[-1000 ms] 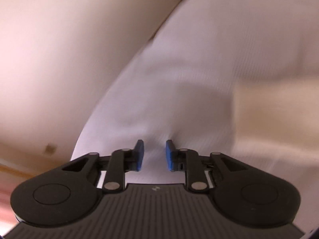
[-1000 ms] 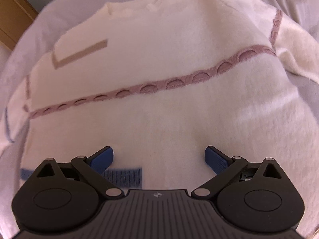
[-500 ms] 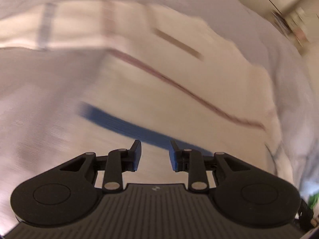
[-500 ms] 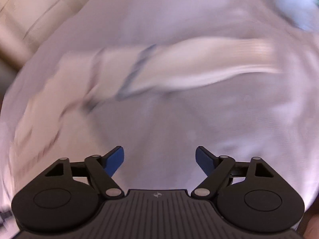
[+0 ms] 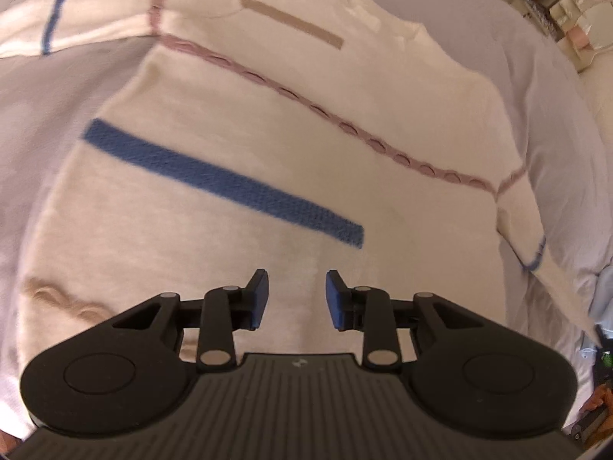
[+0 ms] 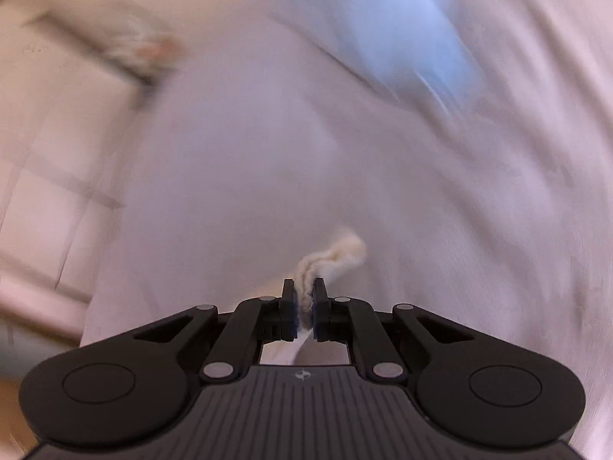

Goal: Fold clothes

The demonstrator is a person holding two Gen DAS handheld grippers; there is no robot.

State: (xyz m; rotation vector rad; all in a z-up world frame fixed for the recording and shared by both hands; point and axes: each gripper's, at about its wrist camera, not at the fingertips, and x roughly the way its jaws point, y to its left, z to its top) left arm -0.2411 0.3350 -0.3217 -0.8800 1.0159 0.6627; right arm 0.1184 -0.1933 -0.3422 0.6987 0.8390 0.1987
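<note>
Folding has barely begun: cream sweater point(image 5: 291, 122) lies spread flat on the bed point(image 5: 555, 122), sleeves unfolded. Left tongs point(image 5: 295, 301) hover parted and empty over its lower body; right tongs point(image 6: 304, 312) pinch a bunched bit of cream knit.

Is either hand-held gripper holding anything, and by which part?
The right hand-held gripper pinches a bunched cream fabric edge; which part is unclear. The left hand-held gripper holds nothing above the sweater.
</note>
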